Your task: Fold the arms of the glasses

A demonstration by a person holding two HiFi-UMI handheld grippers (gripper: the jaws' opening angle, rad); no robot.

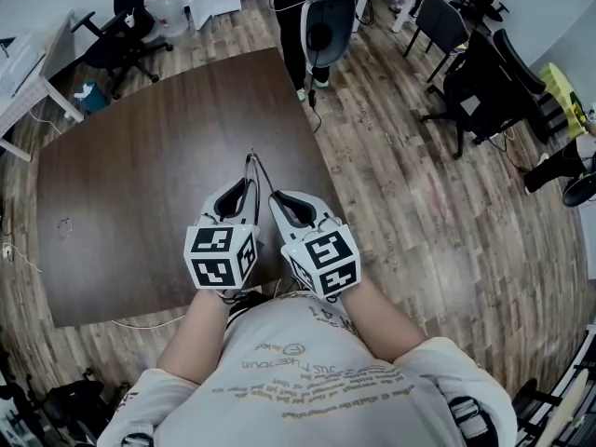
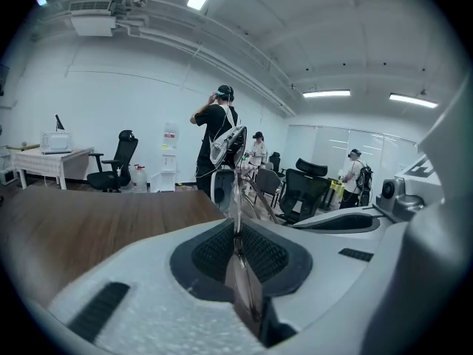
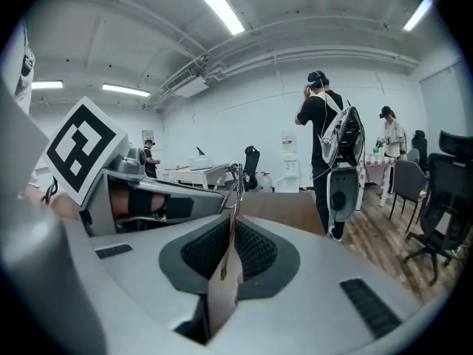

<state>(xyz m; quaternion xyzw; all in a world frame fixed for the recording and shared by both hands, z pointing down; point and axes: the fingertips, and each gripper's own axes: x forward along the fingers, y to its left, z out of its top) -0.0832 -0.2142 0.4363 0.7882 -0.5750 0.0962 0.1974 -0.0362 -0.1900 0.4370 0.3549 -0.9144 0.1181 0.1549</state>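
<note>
In the centre of the head view the left gripper and the right gripper sit side by side over the lower right part of the dark wooden table, their tips nearly meeting. The glasses, a thin wire frame, stand up between the tips, held off the tabletop. In each gripper view the jaws are pressed together on a slender metal piece of the glasses. It is probably an arm, though it is too thin to tell which part. Office chairs stand on the wood floor at upper right.
</note>
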